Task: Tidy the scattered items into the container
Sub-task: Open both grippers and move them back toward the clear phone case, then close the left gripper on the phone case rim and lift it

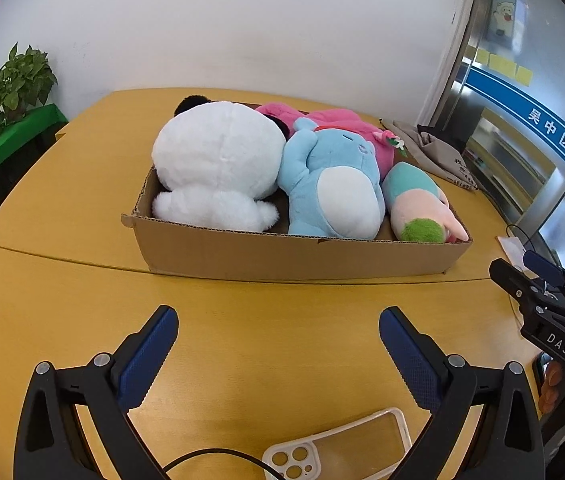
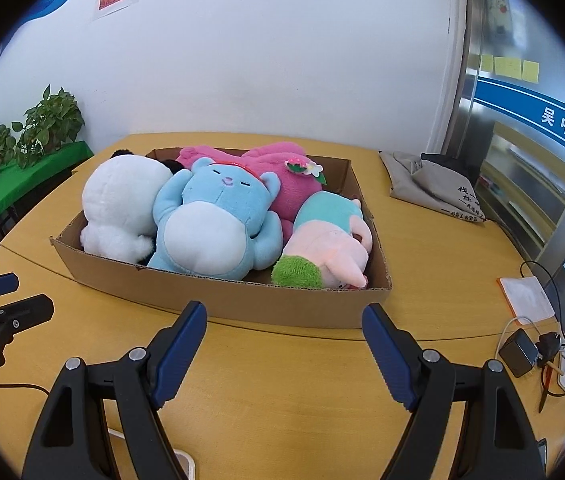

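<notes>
Tongs first: the left gripper (image 1: 278,320) stands spread wide with nothing between its blue pads, hanging over bare table (image 1: 82,280) just short of the cardboard box (image 1: 282,256). The right gripper (image 2: 284,320) is likewise spread and empty, near the box's front wall.

Inside the box lie four plush toys, packed touching one another: a white plush (image 1: 218,160) at the box's left end, a blue plush (image 1: 334,184) in the middle, a pink plush (image 2: 282,184) behind it against the far wall, and a pastel plush with a green tuft (image 2: 322,248) at the right end. All look light, soft and squashy; a pinch on a limb or a fold of the body would likely hold best, since the round bellies may bulge out of the pads.

Near the left gripper, on the box's near side, lies a clear phone case (image 1: 338,448), thin, stiff and probably slippery.

Writing: "DAS" on the right gripper's body; Chinese characters on the blue band right of the box, beginning 吴中区; a red notice on the wall is too small to read.
</notes>
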`<state>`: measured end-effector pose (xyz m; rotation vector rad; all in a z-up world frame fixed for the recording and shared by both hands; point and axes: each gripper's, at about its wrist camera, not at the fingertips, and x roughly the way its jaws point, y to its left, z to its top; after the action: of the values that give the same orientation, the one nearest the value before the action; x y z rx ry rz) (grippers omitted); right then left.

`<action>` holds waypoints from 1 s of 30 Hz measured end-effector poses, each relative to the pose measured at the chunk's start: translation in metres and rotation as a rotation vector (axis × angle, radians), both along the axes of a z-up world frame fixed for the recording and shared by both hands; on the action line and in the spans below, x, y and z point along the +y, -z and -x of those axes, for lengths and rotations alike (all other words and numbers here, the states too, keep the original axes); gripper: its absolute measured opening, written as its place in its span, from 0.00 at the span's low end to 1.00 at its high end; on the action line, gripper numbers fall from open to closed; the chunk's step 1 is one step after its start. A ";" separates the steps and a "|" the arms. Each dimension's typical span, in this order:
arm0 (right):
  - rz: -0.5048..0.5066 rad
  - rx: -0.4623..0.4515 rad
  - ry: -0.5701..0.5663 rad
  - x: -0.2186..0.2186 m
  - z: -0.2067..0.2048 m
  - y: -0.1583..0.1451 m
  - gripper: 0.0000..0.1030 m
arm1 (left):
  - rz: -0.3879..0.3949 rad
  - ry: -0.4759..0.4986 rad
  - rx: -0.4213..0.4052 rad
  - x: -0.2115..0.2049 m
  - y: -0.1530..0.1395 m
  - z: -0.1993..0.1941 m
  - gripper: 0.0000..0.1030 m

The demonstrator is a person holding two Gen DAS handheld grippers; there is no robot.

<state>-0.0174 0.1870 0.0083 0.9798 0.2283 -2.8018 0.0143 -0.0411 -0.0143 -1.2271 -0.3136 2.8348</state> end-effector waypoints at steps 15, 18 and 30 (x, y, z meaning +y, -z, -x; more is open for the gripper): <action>0.000 -0.009 0.004 0.011 -0.026 0.001 0.78 | -0.009 0.018 -0.039 0.003 0.008 -0.029 0.99; 0.006 -0.048 -0.010 0.015 -0.035 0.012 0.78 | -0.005 0.015 -0.085 0.001 0.018 -0.040 0.99; 0.029 -0.331 -0.095 -0.005 -0.064 0.105 0.78 | 0.007 0.099 -0.335 0.015 0.088 -0.059 0.61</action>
<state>0.0466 0.1822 -0.0967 1.3639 0.1835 -2.5017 0.0733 -0.0259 -0.1018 -1.6693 -0.2444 2.5426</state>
